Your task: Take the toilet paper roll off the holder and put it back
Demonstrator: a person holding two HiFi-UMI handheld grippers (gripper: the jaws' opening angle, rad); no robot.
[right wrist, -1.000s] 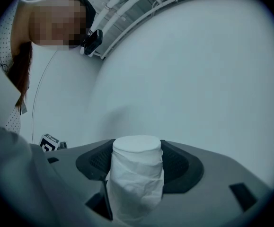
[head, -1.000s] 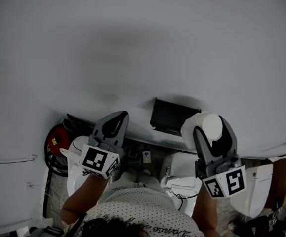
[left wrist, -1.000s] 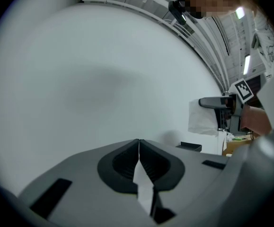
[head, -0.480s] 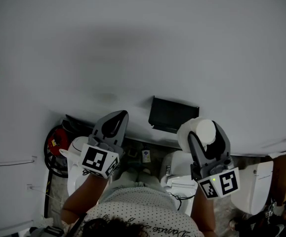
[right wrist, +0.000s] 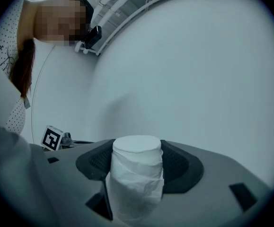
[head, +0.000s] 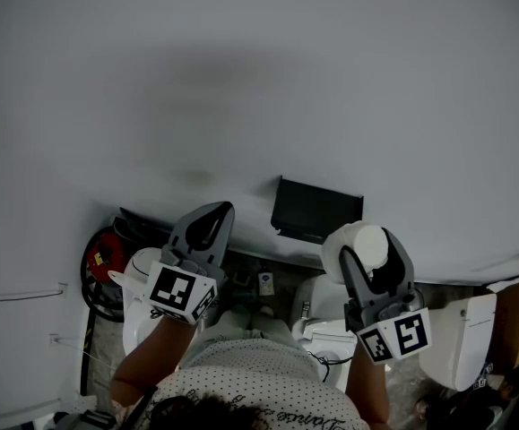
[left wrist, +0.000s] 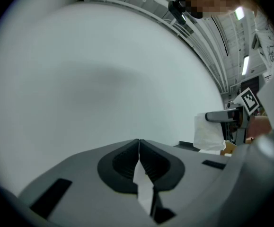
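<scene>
A white toilet and red object (partly hidden) below the grey wall.

The toilet paper roll sits between the jaws of the right gripper, just right of the holder on the wall. The left gripper lies left of the holder.

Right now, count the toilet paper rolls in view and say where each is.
1. The toilet paper roll is clamped in the right gripper, beside the black holder on the wall. Dim clutter below may hide others.
</scene>
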